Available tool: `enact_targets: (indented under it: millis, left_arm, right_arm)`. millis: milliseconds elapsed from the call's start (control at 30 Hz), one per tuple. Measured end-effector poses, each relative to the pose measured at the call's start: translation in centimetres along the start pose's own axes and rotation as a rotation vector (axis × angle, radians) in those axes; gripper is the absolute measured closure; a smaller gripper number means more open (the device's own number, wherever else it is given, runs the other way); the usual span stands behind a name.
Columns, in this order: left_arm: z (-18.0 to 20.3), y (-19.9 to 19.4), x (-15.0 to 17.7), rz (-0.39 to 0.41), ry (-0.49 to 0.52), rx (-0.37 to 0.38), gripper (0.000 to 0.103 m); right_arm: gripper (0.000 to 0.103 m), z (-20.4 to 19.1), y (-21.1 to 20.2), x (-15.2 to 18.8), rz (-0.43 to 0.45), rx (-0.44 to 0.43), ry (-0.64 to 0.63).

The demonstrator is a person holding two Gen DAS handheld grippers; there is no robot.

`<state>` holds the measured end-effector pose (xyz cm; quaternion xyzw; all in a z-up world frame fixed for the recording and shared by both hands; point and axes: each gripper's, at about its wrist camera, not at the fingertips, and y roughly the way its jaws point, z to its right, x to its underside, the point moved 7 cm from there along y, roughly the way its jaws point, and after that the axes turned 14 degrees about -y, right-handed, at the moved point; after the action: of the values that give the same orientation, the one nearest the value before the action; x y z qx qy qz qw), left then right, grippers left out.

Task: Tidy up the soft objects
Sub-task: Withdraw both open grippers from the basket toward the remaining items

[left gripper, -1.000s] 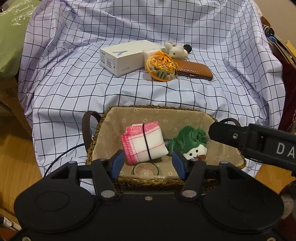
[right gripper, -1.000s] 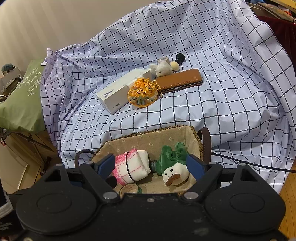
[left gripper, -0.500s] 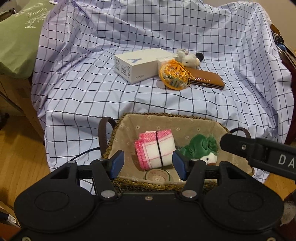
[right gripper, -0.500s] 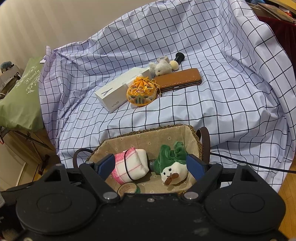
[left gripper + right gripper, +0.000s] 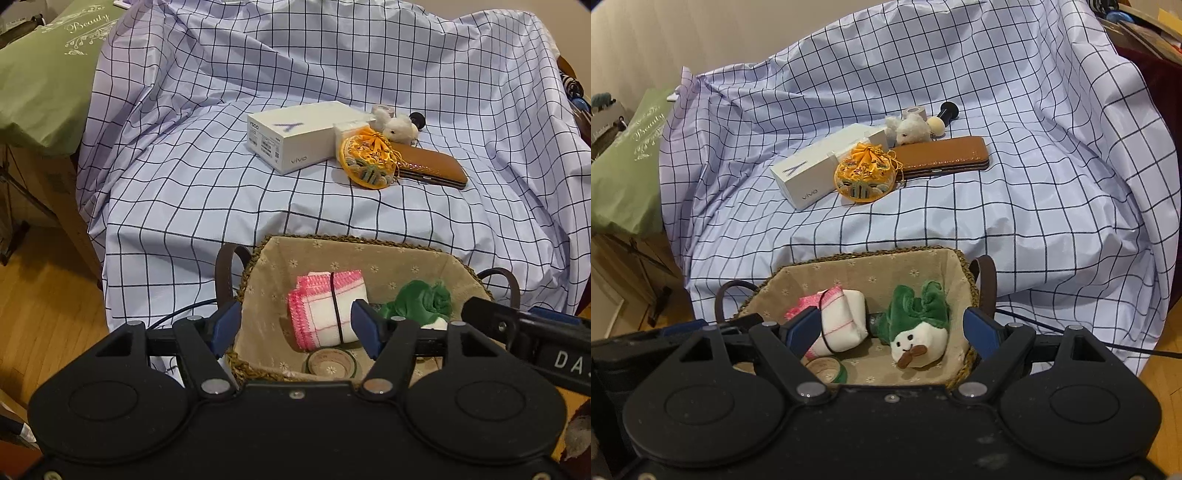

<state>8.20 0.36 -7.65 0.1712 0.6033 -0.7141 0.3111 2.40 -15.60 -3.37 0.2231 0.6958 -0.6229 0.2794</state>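
Left wrist view: the left gripper [image 5: 295, 325] hangs over the near rim of the woven basket [image 5: 258, 258], its jaws opening with nothing pressed between them; the rolled pink cloth [image 5: 325, 310] lies below in the lined bottom. The right gripper [image 5: 892, 328] stands wide and empty over the same basket, above the green-capped plush [image 5: 918, 332]. So 2 soft things look stowed, beside a tape roll [image 5: 825, 369].

On the checked sheet [image 5: 184, 177] beyond wait the orange pouch [image 5: 367, 162] and the white plush toy [image 5: 397, 127]. I judge the next pick is the pouch: reach over the basket's far rim, come down from above and pinch its gathered top.

Standing close: the white box [image 5: 295, 140] touches the pouch's left side and the brown case [image 5: 428, 166] lies under its right edge, so a low sideways approach would nudge them
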Motion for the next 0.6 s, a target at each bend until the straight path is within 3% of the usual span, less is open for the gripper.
enact_targets:
  millis: [600]
  left_arm:
    - [1.0,2.8,-1.6,-0.078,0.058,-0.013,0.04]
  right_arm:
    - [0.019,1.0,2.5,-1.8,-0.047,0.039,-0.063]
